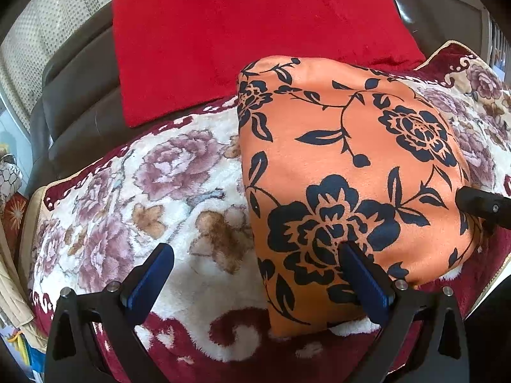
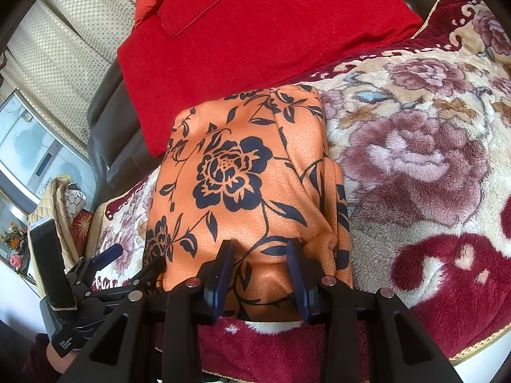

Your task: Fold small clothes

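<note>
An orange garment with a black flower print [image 1: 351, 166] lies folded on a plush floral blanket [image 1: 153, 191]; it also shows in the right wrist view [image 2: 249, 185]. My left gripper [image 1: 255, 255] is open, its right finger [image 1: 364, 281] over the garment's near left part and its left finger [image 1: 150, 274] over the blanket. My right gripper [image 2: 260, 255] is partly open, its fingers resting over the garment's near edge without pinching it. The right gripper's tip [image 1: 479, 204] shows at the garment's right edge in the left wrist view.
A folded red garment [image 1: 249, 38] lies behind the orange one, partly on a dark leather sofa [image 1: 73, 102]. The left gripper's body [image 2: 95, 274] shows at the lower left of the right wrist view. A beige dotted curtain [image 2: 64, 41] hangs at left.
</note>
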A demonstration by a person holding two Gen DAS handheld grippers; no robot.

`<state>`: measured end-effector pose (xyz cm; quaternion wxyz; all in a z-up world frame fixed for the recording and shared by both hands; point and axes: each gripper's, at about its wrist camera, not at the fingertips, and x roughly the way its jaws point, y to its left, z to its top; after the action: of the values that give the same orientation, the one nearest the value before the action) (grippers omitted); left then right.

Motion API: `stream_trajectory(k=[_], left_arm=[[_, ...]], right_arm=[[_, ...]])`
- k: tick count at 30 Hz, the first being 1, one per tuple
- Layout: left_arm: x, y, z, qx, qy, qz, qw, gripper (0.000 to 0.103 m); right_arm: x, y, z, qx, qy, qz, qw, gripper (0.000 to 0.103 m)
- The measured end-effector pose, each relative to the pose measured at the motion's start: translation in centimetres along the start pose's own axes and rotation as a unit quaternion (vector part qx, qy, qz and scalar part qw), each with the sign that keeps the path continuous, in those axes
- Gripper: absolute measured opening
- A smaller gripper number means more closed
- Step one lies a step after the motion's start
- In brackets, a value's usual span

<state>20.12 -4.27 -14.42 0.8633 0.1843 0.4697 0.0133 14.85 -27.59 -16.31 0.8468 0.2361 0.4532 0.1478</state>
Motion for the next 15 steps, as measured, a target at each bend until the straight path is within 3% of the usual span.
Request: stream_trajectory(k=[6, 10, 15], left_arm=[[0.2, 0.4, 0.3, -0.004, 0.013, -0.015, 0.9998, 0.103], [0.3, 2.0, 2.0, 0.002, 0.048, -0.072, 0.9962, 0.103], [-0.5, 5.2, 4.8, -0.051, 0.018, -0.098, 0.9937, 0.103]], right_arm=[[0.0, 0.0, -0.1, 0.003, 0.006, -0.001, 1.0, 0.039], [-0.7, 0.5, 0.9, 0.012, 0.023, 0.006, 1.0, 0.038], [-1.6, 1.5, 5.2, 0.015, -0.002, 0.018, 1.0, 0.038]])
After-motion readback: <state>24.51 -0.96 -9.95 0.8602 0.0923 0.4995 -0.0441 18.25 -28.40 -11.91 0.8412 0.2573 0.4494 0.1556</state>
